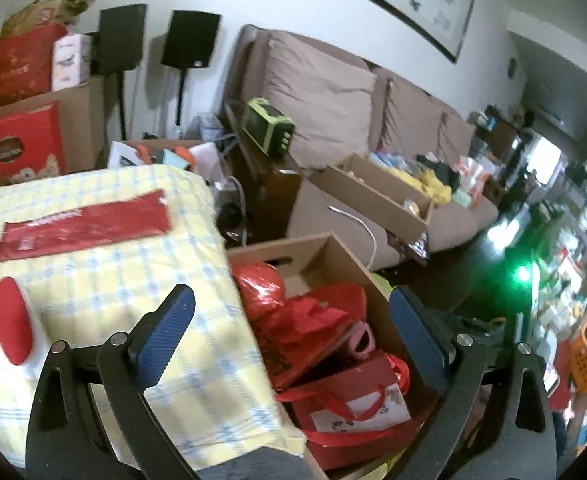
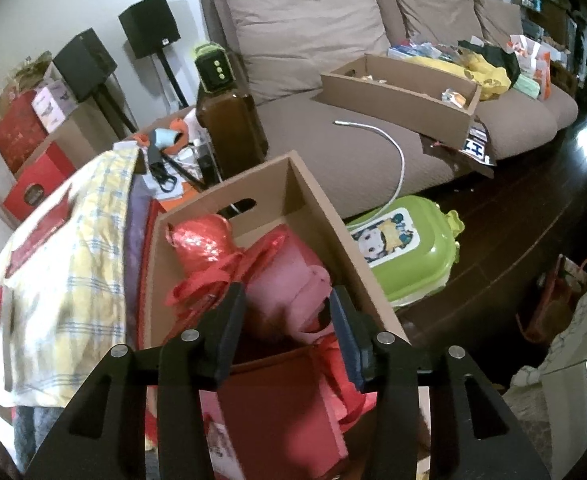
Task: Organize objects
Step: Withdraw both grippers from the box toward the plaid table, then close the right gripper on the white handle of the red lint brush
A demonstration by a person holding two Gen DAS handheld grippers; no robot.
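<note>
**Both tongs over the open box of red bags**

Nearest, the right gripper (image 2: 287, 316) hangs over the cardboard box (image 2: 325, 216) with its jaws partly spread either side of a pink soft item (image 2: 289, 280); whether the pads press on it cannot be told. The left gripper (image 1: 291, 332) stands spread wide and empty, one finger over the yellow checked cloth (image 1: 105, 264), the other over the box's right wall.

The step in hand looks like packing or sorting the box's contents: red plastic bags (image 1: 305, 320) and a red gift bag (image 1: 353, 408) crowd its near end, while the far end is bare. The next move probably calls for the right jaws to settle on the pink item, or pull clear, without snagging bag handles.

On the cloth to the left lie a red packet (image 1: 85, 228) and a red oval thing (image 1: 11, 320). Right of the box, on the dark floor, sits a green plastic case (image 2: 409, 248). Farther off, the sofa (image 2: 333, 40) carries a shallow box (image 2: 397, 84) and a white cable (image 2: 393, 152).
</note>
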